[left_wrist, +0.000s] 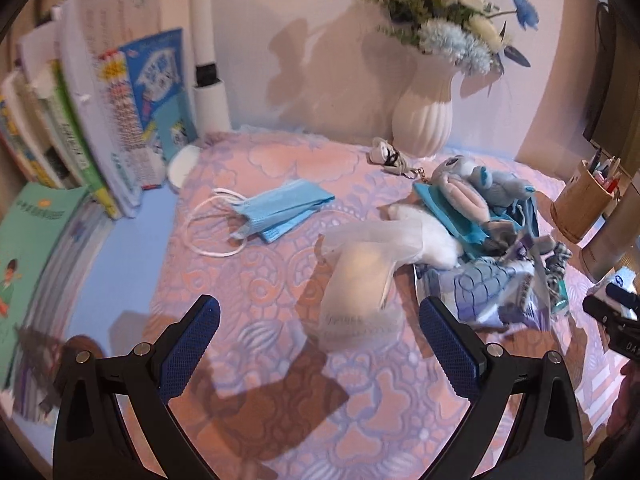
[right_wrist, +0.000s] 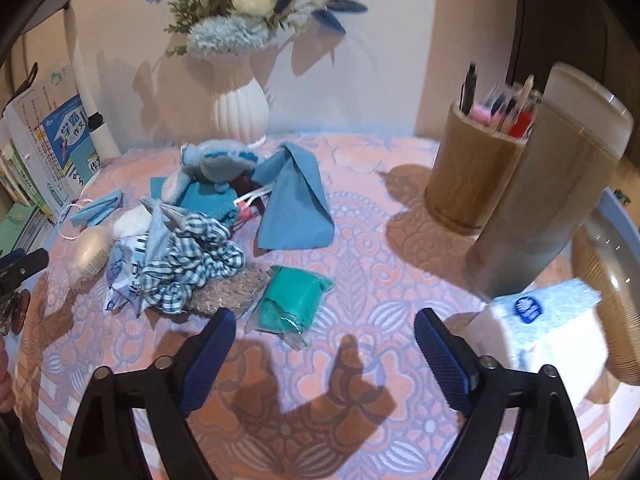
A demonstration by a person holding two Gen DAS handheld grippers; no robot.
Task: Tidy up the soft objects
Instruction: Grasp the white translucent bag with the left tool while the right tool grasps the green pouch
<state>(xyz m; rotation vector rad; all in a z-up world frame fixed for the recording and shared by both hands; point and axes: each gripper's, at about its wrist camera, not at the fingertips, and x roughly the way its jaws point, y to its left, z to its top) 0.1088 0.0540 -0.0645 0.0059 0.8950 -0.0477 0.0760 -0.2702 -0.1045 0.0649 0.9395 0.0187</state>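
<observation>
Nearest the right wrist camera, the right gripper [right_wrist: 324, 344] hangs above the patterned surface [right_wrist: 360, 240] with its 2 blue fingers [right_wrist: 208, 352] spread wide and nothing between them. Just beyond them lies a green bagged bundle [right_wrist: 290, 300], set apart at the edge of the heap of soft things: a checked scrunchie [right_wrist: 196, 256], a blue cloth [right_wrist: 296, 204] and a blue plush toy [right_wrist: 216, 164].

In the left view, the left gripper [left_wrist: 320, 336] is likewise open and empty, its fingers [left_wrist: 192, 340] framing a translucent packet [left_wrist: 360, 280] that lies on the surface just ahead. A blue face mask [left_wrist: 276, 210] lies apart to the left, clear of the heap.

Judging by this, the step in hand is an approach for a first pick; no item looks sorted yet. Next, each gripper likely needs to descend until its fingers straddle one item, then close gently. The crinkly bags may slip, so a grip across the middle of each seems wise.
</observation>
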